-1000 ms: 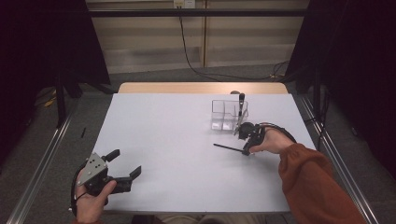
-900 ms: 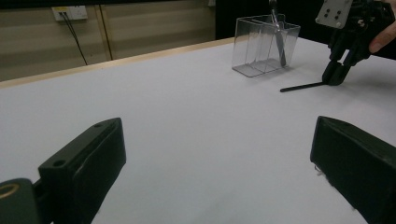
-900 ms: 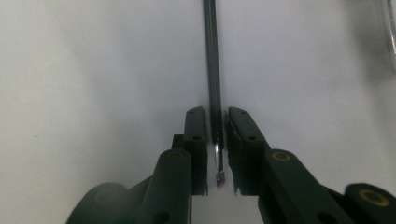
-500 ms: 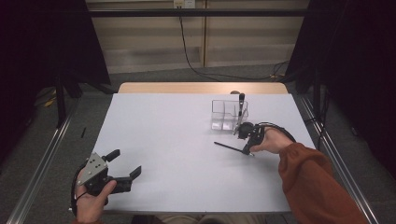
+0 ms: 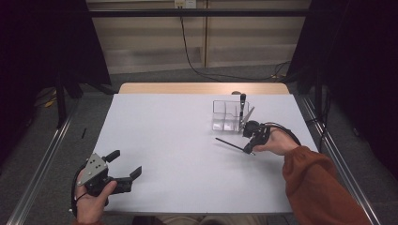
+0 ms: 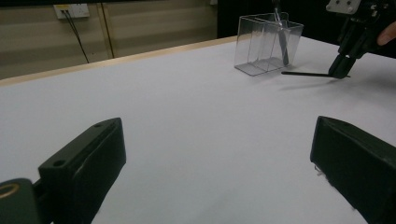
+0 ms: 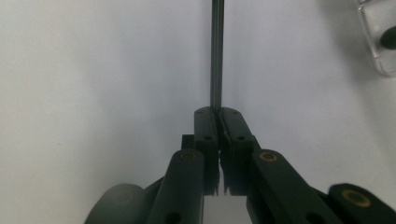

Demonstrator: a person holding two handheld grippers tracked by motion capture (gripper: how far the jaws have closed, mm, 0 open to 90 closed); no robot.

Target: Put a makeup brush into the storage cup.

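table: white rectangular top point(image 5: 178, 140) with pale wooden far edge point(image 5: 202, 88) | floor: grey carpet point(image 5: 263, 75) crossed by a black cable point(image 5: 190, 56) | back wall: beige panelling point(image 5: 141, 42), white socket plate point(image 5: 184, 3) | sides: black curtains point(image 5: 42, 47) | light: dim

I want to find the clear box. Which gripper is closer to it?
Right. The right gripper, shut on a thin black stick, is just beside the box. The left gripper is far across the table, open.
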